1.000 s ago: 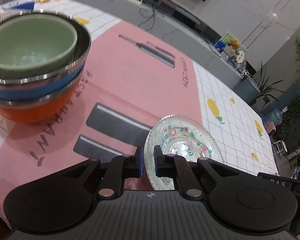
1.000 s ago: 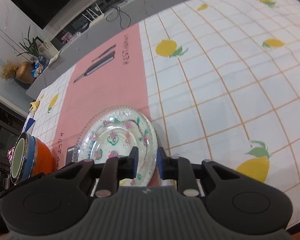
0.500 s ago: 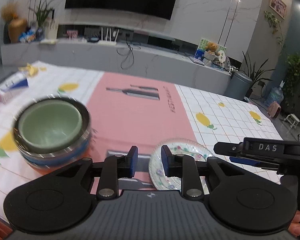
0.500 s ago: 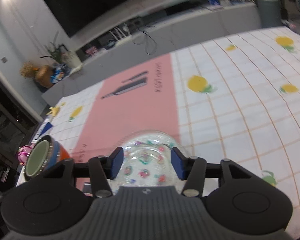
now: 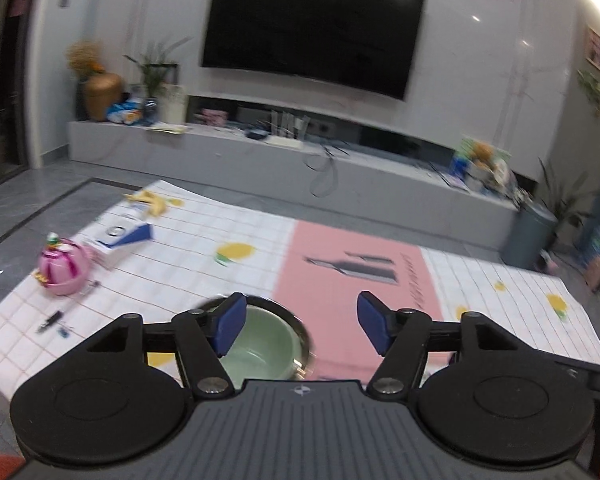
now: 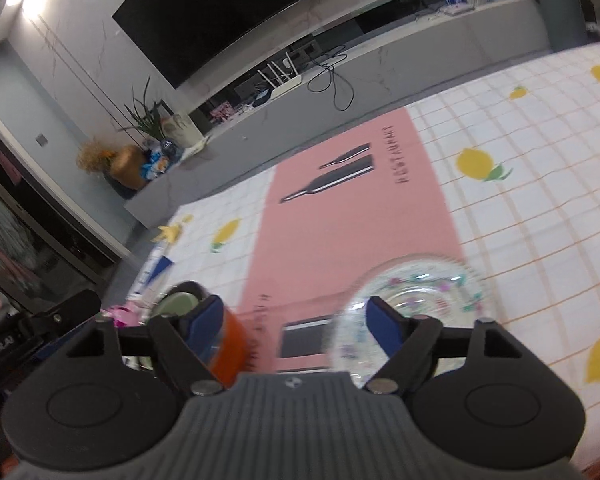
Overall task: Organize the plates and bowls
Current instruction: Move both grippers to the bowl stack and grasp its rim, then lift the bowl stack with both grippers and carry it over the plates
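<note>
The stack of bowls [image 5: 268,350] stands on the tablecloth, a pale green bowl inside a steel-rimmed one. In the right wrist view the stack's orange outer bowl [image 6: 229,344] shows behind my right gripper's left finger. A clear glass plate [image 6: 420,292] with a flower pattern lies flat at the edge of the pink strip. My left gripper [image 5: 302,326] hangs above the near side of the stack, its jaws opening, nothing between them. My right gripper [image 6: 296,328] hovers above the table between stack and plate, jaws opening and empty.
The lemon-print tablecloth [image 5: 236,280] carries a pink toy [image 5: 62,272], a blue and white box [image 5: 118,240], a banana peel [image 5: 152,202] and small bits [image 5: 52,320] at its left. A grey TV bench [image 5: 340,168] lies beyond the far edge.
Both grippers were shut at the glass plate's rim. Their jaws have since spread wide, and both have risen and pulled back. The plate now lies free on the cloth.
</note>
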The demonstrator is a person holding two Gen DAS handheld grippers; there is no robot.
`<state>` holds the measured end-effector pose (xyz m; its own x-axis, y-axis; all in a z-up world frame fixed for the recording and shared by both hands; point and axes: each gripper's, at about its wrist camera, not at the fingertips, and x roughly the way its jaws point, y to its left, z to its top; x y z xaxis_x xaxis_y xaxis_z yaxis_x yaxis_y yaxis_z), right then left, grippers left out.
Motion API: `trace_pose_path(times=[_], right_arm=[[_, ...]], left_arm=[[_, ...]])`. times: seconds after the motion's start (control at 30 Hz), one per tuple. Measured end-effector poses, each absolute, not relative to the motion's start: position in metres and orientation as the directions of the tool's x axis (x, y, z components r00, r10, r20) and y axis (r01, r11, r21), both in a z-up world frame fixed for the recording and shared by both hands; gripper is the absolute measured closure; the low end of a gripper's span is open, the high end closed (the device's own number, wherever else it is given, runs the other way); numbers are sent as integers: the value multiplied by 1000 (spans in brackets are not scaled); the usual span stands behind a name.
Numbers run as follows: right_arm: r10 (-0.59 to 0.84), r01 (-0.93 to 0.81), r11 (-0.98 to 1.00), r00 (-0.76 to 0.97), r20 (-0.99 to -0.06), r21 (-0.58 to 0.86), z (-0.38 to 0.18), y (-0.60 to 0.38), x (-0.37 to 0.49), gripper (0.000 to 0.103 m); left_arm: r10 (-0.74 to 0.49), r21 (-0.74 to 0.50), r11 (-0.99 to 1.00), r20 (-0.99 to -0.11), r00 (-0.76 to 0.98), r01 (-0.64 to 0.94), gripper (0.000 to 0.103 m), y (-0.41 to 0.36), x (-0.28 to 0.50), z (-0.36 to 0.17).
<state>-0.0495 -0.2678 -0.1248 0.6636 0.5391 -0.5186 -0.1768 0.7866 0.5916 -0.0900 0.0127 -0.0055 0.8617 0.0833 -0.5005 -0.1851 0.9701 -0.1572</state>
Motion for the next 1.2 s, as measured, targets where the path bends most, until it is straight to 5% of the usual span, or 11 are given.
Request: trace_pose_path(times=[0.13,0.37,1.2], right_arm=[[554,-144,765,645,-527,628,-122,-247,-48,9],[575,-89,755,566,-590,650,-138,-212,-34,7],[675,-107,707,395,-623,699,-175,-136,9,7]], left_arm=[[122,-196,946,-521,845,-258,24,38,-85,-12],[206,-207,891,-608,767,-403,24,75,-78,-30],[-13,-439,804,-687,726,-401,24,126,-60,-84]])
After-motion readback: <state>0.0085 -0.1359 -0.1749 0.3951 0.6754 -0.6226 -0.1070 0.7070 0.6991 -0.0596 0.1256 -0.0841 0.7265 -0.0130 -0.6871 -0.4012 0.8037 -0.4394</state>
